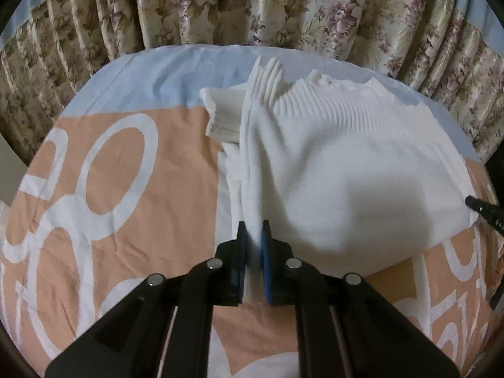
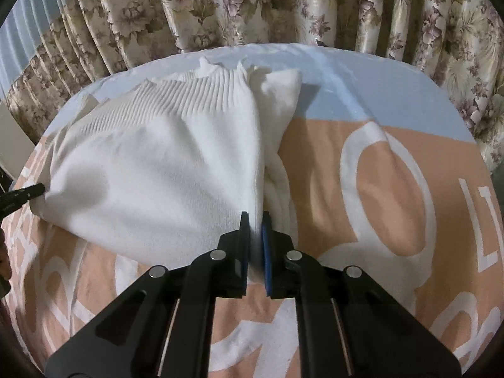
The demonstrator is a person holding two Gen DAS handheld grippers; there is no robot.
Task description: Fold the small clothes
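A white knit sweater with a ribbed band lies on the bed, lifted at its near edge. My left gripper is shut on the sweater's left near edge, cloth pinched between the blue pads. My right gripper is shut on the right near edge of the same sweater. The cloth stretches between the two grippers and rises off the sheet. A folded sleeve sticks out at the left side, and another sleeve shows at the right. Each gripper's tip shows at the other view's edge.
The bed has a peach sheet with big white letters and a pale blue band at the far end. Floral curtains hang close behind the bed. Open sheet lies left of the sweater and right of it.
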